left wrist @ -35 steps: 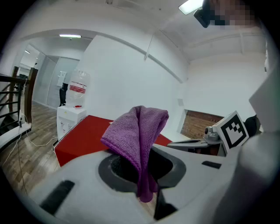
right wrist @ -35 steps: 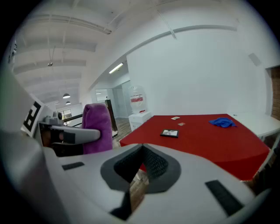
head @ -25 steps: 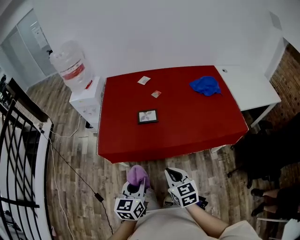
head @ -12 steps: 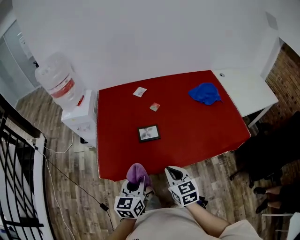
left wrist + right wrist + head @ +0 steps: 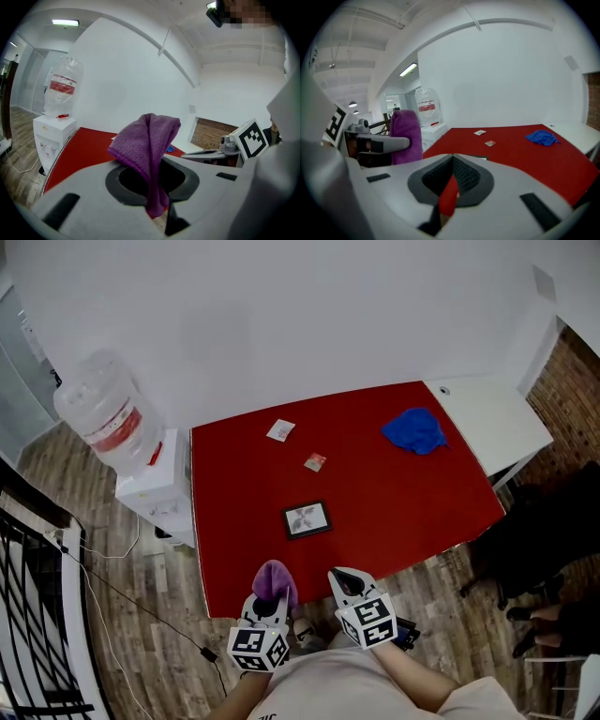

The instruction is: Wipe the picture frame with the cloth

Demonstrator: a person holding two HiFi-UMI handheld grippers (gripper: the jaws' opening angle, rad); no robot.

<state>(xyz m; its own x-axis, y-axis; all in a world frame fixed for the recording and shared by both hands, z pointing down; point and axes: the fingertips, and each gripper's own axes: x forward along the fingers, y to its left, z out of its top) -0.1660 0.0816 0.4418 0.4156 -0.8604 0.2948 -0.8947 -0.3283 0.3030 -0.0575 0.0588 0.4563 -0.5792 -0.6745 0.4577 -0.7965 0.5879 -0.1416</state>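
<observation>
Closer now, the small dark-edged picture frame (image 5: 307, 519) lies mid-picture on the red-covered desk (image 5: 403, 493), wiping apparently not begun. Left hand-held gripper (image 5: 270, 604) clamps the purple microfibre cloth (image 5: 273, 579) below it; right hand-held gripper (image 5: 345, 584) closed, empty.

picture frame (image 5: 307, 519) image too small to tell, two cards (image 5: 280, 430) unreadable

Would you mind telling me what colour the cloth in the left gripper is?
Purple. The cloth shows best in the left gripper view.
</observation>
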